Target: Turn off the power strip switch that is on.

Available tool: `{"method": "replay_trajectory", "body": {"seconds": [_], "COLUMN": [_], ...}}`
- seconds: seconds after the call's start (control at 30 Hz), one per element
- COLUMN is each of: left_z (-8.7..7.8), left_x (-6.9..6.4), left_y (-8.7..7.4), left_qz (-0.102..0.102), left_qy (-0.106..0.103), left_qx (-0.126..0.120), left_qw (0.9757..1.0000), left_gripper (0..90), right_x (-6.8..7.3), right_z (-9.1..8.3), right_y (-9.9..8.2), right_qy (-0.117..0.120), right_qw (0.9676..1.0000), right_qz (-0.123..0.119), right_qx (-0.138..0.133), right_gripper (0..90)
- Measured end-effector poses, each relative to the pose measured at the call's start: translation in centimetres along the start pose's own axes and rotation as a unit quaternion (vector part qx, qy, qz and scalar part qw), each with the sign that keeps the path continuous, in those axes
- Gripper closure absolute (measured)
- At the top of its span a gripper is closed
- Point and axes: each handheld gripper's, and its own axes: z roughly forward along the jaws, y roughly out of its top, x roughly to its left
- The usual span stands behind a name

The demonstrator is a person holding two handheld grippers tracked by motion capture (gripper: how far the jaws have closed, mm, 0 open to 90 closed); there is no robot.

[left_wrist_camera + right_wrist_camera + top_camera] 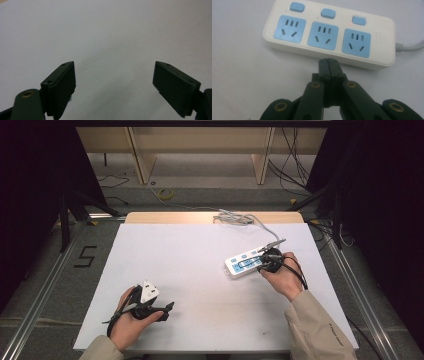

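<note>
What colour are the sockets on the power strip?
Light blue sockets on a white power strip; clearest in the right gripper view.

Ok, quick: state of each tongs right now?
Left tongs: open, nothing between the jaws.
Right tongs: shut, empty, tips at the power strip.

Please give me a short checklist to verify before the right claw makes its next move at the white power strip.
1. Right claw shut, nothing between its jaws: ok.
2. Right claw tips at the near side wall of the power strip, around the middle socket: ok; whether they touch it, cannot tell.
3. Three blue sockets free, no plug in any: ok.
4. Three blue switches uncovered: ok; on or off, cannot tell.
5. Strip cable runs to the far table edge, away from both hands: ok.
6. Left claw open and empty over bare table, well apart from the strip: ok.
</note>
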Motion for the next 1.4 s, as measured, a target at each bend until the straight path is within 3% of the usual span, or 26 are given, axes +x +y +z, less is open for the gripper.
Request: {"method": "replay_trajectory", "body": {"seconds": [1.4], "left_z": [0.0], "left_x": [0.0], "left_y": [0.0], "left_qz": [0.001], "left_qy": [0.001], "left_qx": [-0.002], "left_qw": [1.0000], "left_gripper": [18.7], "right_x": [-1.1], "right_z": [0.8], "right_y": [1.9], "right_qy": [-0.009], "right_qw": [0.9999], "right_qz": [0.004], "right_qx": [0.004], "right_gripper": [90.0]}}
